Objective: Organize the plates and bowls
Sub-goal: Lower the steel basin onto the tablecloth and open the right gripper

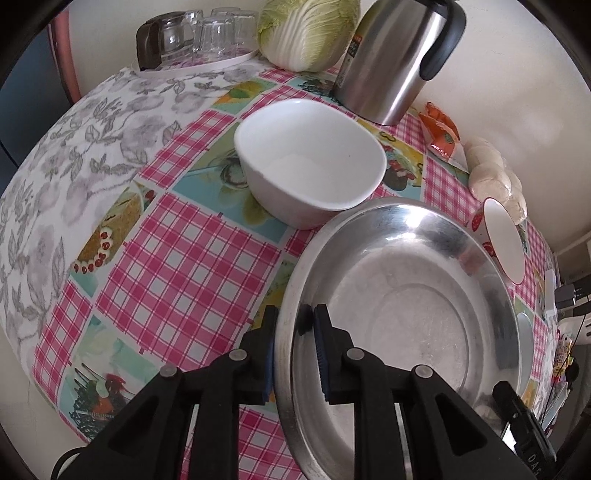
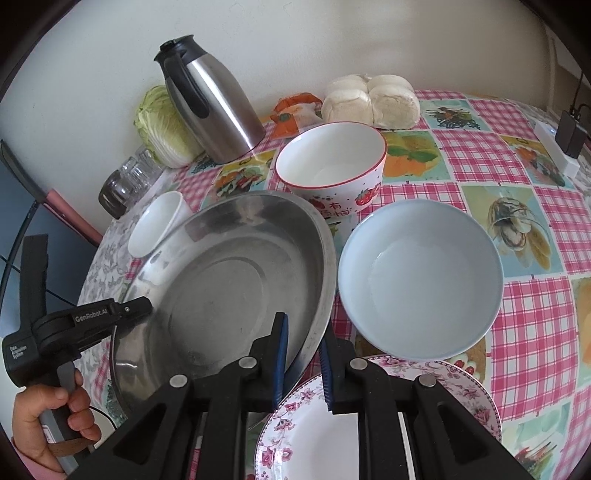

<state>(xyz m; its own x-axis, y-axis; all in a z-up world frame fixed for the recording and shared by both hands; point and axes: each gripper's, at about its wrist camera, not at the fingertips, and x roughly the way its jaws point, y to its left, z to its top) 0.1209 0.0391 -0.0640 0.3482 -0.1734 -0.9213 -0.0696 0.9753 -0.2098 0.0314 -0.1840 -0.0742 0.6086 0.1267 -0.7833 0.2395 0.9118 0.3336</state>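
Note:
A wide steel basin point(image 1: 406, 295) point(image 2: 229, 280) is tilted above the checked tablecloth. My left gripper point(image 1: 293, 325) is shut on its left rim, one finger outside and one inside. My right gripper point(image 2: 303, 332) is shut on its right rim; the left gripper also shows in the right wrist view point(image 2: 136, 306) at the basin's far edge. A white bowl point(image 1: 310, 162) point(image 2: 159, 225) stands beyond the basin. A strawberry-print bowl point(image 2: 332, 166) point(image 1: 502, 240), a pale blue bowl point(image 2: 421, 280) and a floral plate point(image 2: 369, 417) lie to the right.
A steel thermos jug point(image 1: 399, 59) point(image 2: 210, 99), a cabbage point(image 1: 310, 33), upturned glasses on a tray point(image 1: 199, 37), a bag of buns point(image 2: 373, 99) and an orange packet point(image 2: 291, 110) line the wall side. A white power strip point(image 2: 554, 151) lies at the far right.

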